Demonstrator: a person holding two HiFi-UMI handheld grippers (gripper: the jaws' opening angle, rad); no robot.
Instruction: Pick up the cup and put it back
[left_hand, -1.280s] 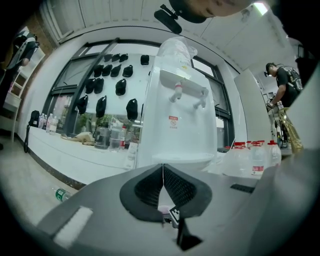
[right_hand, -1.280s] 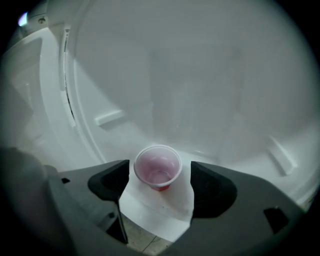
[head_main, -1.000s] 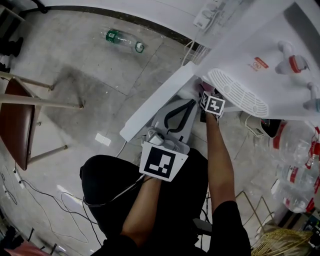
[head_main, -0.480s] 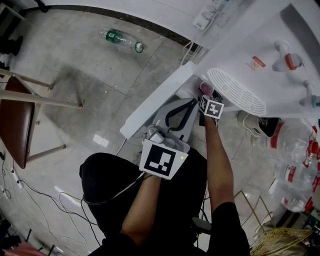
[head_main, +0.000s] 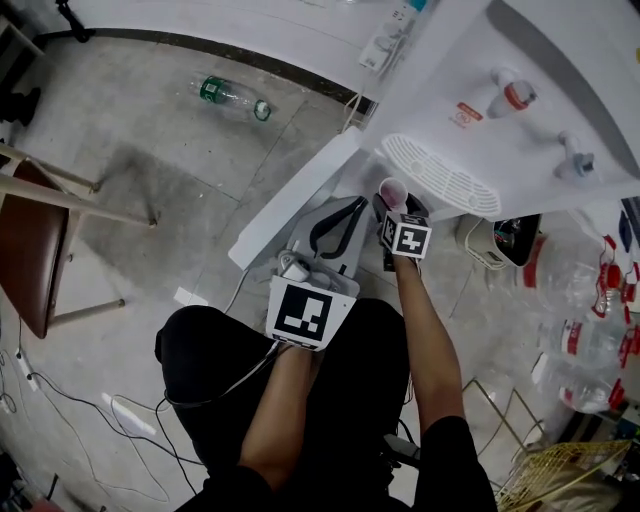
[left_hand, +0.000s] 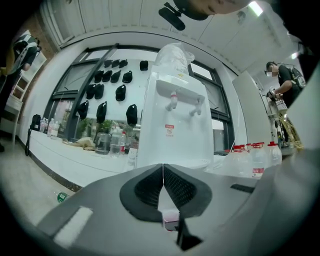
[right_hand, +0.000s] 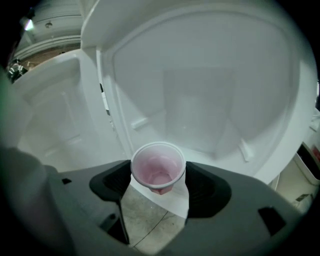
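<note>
Right hand-held gripper clamped on pink cup. Cup now drawn out of water dispenser lower compartment, just in front of it. Pick-up judged done; return pending. Left hand-held gripper closed, empty.

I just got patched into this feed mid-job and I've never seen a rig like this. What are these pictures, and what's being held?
There is no robot: a person holds a two-jaw gripper in each hand. The head view comes from a camera on the person's head, looking steeply down at their arms, the floor and a white water dispenser. The other two views come from cameras riding on the grippers, each looking along its own jaws. The right gripper is shut on a small cup, pink inside, held beside the dispenser's drip tray. The left gripper has its jaws together with nothing between them and faces the dispenser. On the floor lies a bottle; a chair stands at the left.
</note>
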